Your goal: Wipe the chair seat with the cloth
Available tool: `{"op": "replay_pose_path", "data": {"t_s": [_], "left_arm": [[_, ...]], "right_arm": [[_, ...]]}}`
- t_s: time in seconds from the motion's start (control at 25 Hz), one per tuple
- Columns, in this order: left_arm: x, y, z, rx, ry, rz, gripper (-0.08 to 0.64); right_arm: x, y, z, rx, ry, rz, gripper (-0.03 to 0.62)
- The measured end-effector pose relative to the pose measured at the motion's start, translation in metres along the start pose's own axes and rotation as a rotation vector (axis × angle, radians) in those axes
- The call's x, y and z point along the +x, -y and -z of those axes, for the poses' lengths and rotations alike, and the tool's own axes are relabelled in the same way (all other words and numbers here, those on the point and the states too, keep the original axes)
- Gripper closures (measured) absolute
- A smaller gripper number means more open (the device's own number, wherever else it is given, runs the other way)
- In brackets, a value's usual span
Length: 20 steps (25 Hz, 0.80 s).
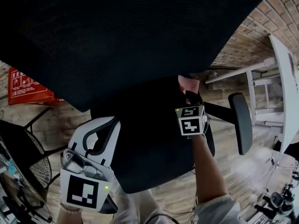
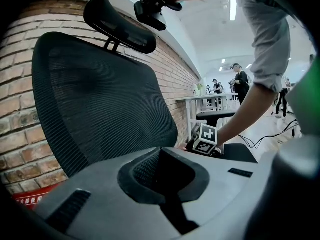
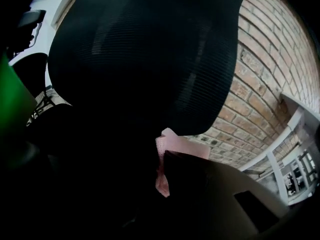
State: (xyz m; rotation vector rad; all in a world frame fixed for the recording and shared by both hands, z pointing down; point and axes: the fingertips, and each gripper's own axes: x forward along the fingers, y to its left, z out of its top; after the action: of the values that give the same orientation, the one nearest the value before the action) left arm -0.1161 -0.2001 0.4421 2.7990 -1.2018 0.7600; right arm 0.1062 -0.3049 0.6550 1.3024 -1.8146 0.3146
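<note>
The right tool (image 1: 189,98) is pinched shut on a pink cloth (image 1: 186,84), which sticks out past its tips. The right gripper view shows the cloth caught between the pale jaw and the dark one. The cloth sits at the back of the black seat (image 1: 140,148), just below the lower edge of the mesh backrest (image 1: 117,41). Whether it presses on the seat cannot be told. The bare forearm (image 1: 208,171) behind this tool reaches in from the seat's front right. The left tool (image 1: 103,125) hangs over the seat's front left part, well apart from the cloth. Its grey jaws are pressed together with nothing between them, and it points toward the backrest and the headrest (image 2: 120,24) above. An armrest (image 1: 240,122) stands off the seat's right side. Behind the chair is a brick wall (image 3: 260,84), with a red sign (image 1: 22,87) low at its foot to the left.
</note>
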Motion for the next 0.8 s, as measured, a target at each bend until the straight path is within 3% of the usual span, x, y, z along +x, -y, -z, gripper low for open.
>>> {"op": "replay_pose_path", "data": {"t_s": [0.52, 0.8], "left_arm": [[-0.019, -0.010, 0.002, -0.024, -0.023, -0.037, 0.541], [-0.032, -0.017, 0.006, -0.035, -0.036, -0.069, 0.541]], "right_arm": [[-0.004, -0.088, -0.012, -0.015, 0.052, -0.155, 0.537], [-0.017, -0.161, -0.028, -0.037, 0.099, -0.296, 0.537]]}}
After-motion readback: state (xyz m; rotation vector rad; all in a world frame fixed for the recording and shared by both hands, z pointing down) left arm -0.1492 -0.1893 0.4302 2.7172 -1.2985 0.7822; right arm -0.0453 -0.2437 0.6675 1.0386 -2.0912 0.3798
